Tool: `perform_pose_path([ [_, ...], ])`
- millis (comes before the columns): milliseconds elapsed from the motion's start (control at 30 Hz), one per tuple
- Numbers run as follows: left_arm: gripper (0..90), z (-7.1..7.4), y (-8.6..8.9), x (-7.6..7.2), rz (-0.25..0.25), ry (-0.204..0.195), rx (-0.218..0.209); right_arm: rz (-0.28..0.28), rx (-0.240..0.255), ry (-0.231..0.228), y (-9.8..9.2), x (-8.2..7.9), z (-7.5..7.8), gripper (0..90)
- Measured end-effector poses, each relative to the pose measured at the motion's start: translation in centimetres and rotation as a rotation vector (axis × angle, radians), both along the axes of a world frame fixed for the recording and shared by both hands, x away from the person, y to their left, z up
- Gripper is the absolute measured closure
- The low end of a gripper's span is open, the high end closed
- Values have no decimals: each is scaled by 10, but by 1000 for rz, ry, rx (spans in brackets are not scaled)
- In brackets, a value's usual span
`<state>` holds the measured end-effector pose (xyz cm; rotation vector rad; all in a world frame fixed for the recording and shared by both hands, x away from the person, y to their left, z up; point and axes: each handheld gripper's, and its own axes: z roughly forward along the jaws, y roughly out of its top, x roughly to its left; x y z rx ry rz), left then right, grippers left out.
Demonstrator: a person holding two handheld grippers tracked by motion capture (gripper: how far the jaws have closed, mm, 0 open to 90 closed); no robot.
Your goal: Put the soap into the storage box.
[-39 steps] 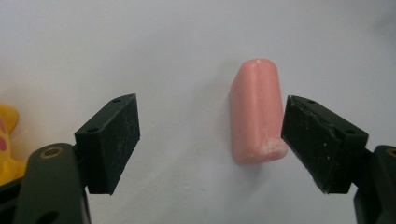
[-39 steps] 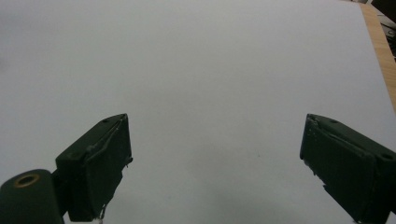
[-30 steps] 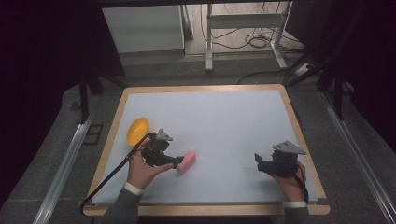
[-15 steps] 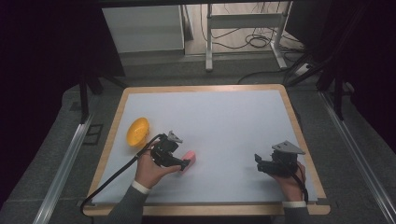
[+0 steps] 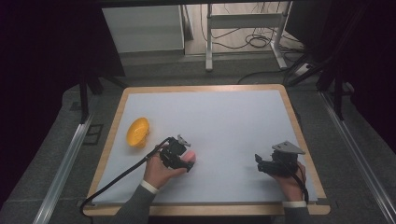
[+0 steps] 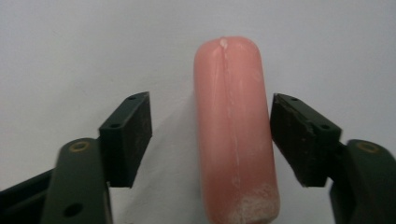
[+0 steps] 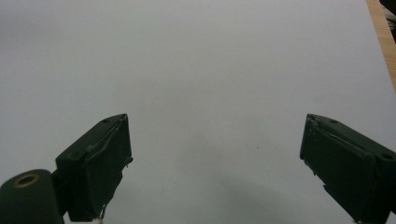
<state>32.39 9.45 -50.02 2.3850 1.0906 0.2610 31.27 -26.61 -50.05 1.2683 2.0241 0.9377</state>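
Two black jaws of the left gripper [image 6: 212, 140] stood on either side of a pink sausage [image 6: 233, 130], having just been closing; a gap remained on one side, so it was not yet clamped. The sausage lay flat on the white table [image 5: 224, 116], right of a yellow bowl [image 5: 137, 131]. Well apart, the right gripper [image 7: 215, 154] hung spread wide, grasping nothing.
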Motion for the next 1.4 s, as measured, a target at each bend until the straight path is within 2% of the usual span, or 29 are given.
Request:
perform_pose_path([
  [100, 400, -3, 2, 0, -6, 13, 13, 0, -1, 1, 0, 0, 0, 86],
  [167, 458, -4, 2, 0, -6, 19, -11, 1, -1, 0, 0, 0, 0, 86],
  [200, 500, -4, 2, -1, -13, 17, -18, 1, -2, 0, 0, 0, 0, 86],
  [233, 586, -4, 2, -1, -16, 15, -21, 2, -2, 2, 1, 0, -1, 86],
  [333, 597, -3, 2, -1, -14, 16, -21, 3, -4, 3, 1, 0, -1, 86],
  [433, 599, -4, 3, -1, -5, -14, -13, 3, -4, 2, 1, 0, -1, 86],
  [567, 600, -4, 6, -2, 2, -20, -34, 1, -3, 1, -1, 0, 0, 86],
  [1067, 600, 8, 23, -6, 20, -57, -58, 0, -6, 1, -1, 0, -1, 86],
  [1400, 600, 13, 26, -8, 28, -86, -68, -1, -8, 3, -1, 0, -2, 86],
])
